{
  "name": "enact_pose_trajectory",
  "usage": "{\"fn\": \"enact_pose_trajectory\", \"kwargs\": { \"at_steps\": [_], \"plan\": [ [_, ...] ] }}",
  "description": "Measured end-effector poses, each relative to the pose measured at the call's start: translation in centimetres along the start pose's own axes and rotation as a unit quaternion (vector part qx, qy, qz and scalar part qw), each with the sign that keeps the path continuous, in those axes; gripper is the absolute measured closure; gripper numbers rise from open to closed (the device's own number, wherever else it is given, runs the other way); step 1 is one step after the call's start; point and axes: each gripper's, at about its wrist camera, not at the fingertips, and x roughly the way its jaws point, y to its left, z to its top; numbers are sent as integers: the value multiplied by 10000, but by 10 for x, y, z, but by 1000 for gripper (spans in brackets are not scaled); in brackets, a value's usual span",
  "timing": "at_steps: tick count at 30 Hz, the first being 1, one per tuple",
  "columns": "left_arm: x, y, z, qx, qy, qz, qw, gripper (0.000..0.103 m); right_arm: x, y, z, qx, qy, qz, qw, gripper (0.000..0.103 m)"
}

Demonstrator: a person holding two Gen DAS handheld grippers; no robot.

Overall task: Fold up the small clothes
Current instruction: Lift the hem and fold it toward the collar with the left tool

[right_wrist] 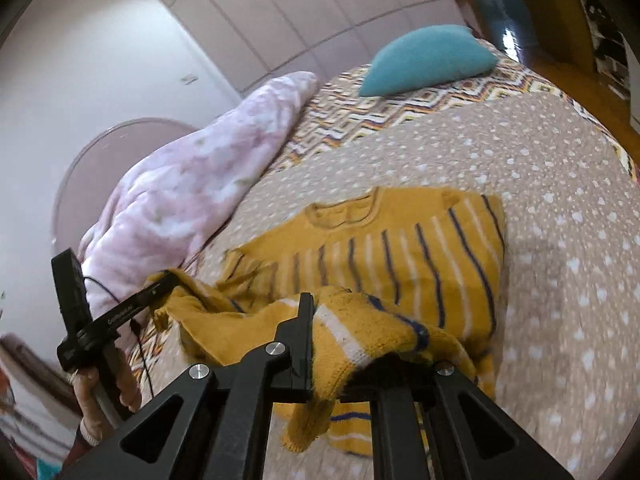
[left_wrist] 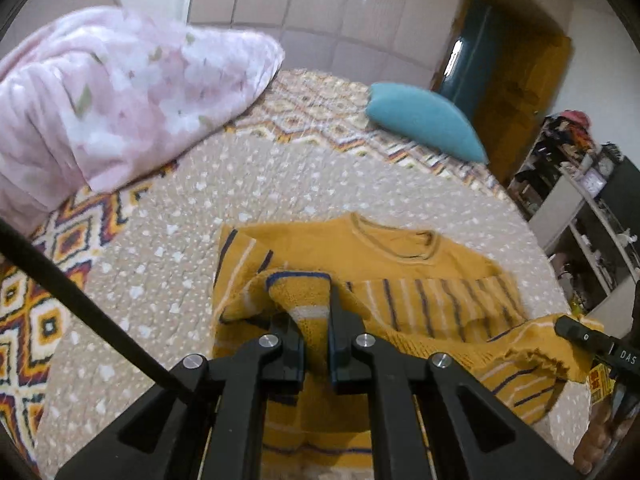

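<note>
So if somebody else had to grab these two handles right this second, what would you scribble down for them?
Left gripper: shut on the sweater's bottom hem, lifted off the bed.
Right gripper: also holding the hem, knit draped over its fingers; the far finger is hidden.
Mustard striped sweater: neck end lies flat on the dotted quilt, collar pointing toward the teal pillow; pink blanket is heaped to the left.
Done: both sleeves look tucked in and the hem is picked up.
Left: carry the hem up to the collar, lay it down, let go, smooth it.
</note>
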Motion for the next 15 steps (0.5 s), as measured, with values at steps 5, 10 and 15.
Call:
{"fn": "enact_pose_trajectory", "kwargs": {
  "at_steps": [5,10,15],
  "plan": [
    [45,8,4,-99,420,148,9990,95,51,-28,22,328,390,-201,9985,95],
    [79,20,16,-443,696,46,9966,92,93,-57,39,828,629,-165,9944,93],
    [97,33,27,-965,859,-369,9909,87,115,-69,51,1103,677,-93,9915,91]
  ]
}}
